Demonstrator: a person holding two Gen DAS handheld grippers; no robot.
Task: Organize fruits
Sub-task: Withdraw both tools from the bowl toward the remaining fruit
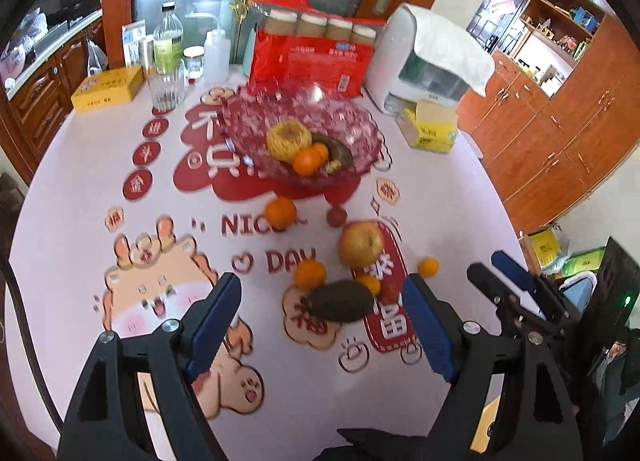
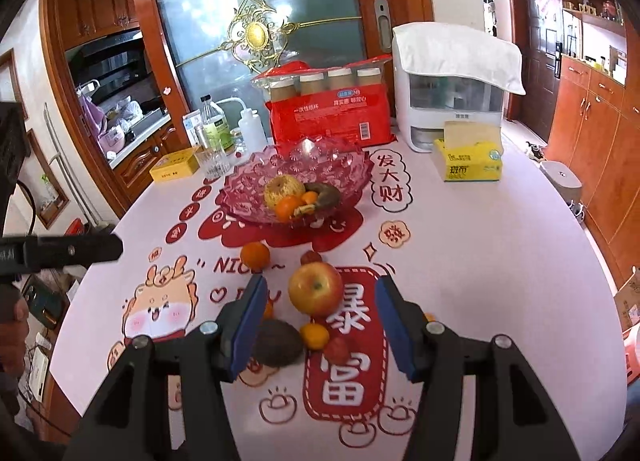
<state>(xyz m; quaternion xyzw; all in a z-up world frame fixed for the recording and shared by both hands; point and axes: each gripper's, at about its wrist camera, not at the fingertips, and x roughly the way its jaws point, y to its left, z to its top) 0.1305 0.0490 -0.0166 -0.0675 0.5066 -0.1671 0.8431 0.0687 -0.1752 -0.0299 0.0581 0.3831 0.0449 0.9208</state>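
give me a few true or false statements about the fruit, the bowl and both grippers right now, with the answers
1. The pink glass bowl already holds some fruit. True.
2. The big apple lies inside the bowl. False: it sits on the tablecloth, nearer than the bowl.
3. The right gripper is clamped on the apple. False: its jaws stand open and hold nothing.
4. The left gripper is open and empty. True.
5. The dark avocado lies on the table among small oranges. True.
6. The yellow tissue box stands left of the bowl. False: in the right wrist view it is to the bowl's right.
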